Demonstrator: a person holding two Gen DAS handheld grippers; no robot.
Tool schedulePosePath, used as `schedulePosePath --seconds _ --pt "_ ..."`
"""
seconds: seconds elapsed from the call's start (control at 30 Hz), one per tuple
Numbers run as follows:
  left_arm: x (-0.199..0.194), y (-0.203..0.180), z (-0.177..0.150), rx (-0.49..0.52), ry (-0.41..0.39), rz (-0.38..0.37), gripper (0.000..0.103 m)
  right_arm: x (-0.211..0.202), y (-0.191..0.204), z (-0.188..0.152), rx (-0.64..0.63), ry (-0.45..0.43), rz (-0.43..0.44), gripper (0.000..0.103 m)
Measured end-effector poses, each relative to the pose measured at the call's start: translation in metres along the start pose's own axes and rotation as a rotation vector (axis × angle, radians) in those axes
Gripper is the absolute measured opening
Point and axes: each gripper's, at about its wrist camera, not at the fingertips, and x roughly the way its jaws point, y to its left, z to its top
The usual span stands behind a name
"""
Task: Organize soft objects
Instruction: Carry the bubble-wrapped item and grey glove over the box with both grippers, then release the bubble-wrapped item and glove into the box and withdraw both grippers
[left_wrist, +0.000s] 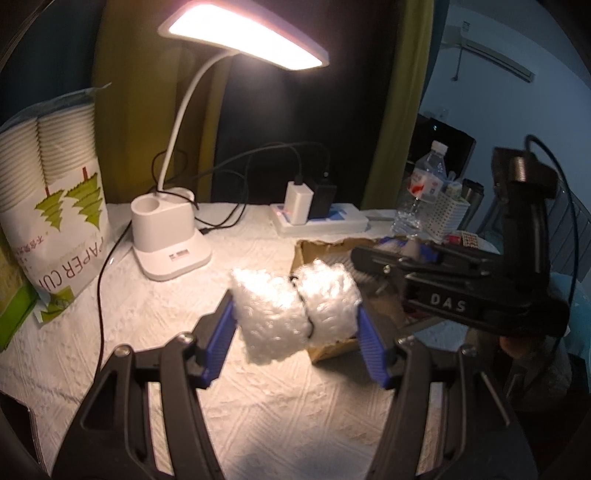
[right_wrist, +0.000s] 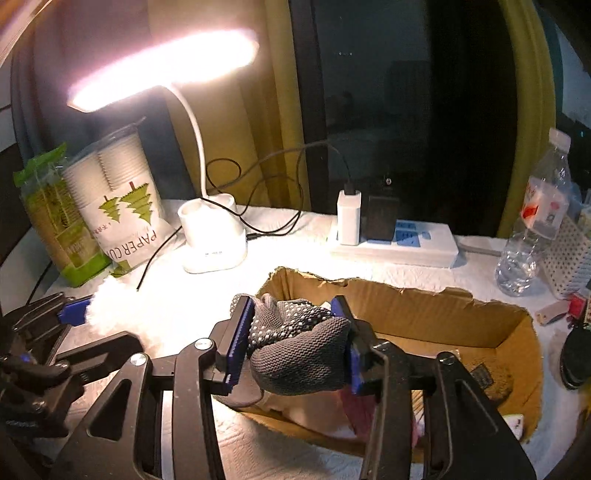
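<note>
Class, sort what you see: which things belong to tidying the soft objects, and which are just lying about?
Job: bubble-wrap bundle in left gripper; grey dotted glove in right gripper; cardboard box.

Lying about: desk lamp, paper cup pack, power strip, water bottle.

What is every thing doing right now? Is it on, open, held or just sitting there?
Desk lamp: switched on.
Bubble wrap bundle: held, squeezed between the left gripper pads, above the table.
Grey dotted glove: held in the right gripper, over the box.
Cardboard box: open, torn rim, things inside.
Water bottle: upright, capped, nearly empty.
Power strip: two adapters plugged in.
Paper cup pack: leaning, wrapped.
</note>
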Motion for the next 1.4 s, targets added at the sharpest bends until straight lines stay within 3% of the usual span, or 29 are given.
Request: schedulePosePath --seconds 0.03,0.1,0.17,0.83,1.4 --pt "0.001 -0.001 0.001 0.000 -0.001 0.002 0.062 0.001 -0.002 0.000 0.006 0.006 0.003 0.054" --pt "0.002 -0.004 0.002 0.001 -0.004 0.006 0.062 -0.003 -0.005 0.000 0.014 -0.007 0.006 0.070" --pt "0.002 -0.009 0.003 0.007 -0.008 0.010 0.062 -0.009 -0.009 0.000 0.015 -0.026 -0.005 0.073" --pt "0.030 -0.104 0.010 0.060 0.011 -0.029 0.062 -0.102 -0.107 -0.040 0.109 -0.111 -0.116 0.073" --pt "0.102 -0.169 0.030 0.112 0.064 -0.059 0.062 -0.107 -0.182 -0.063 0.195 -0.107 -0.122 0.073"
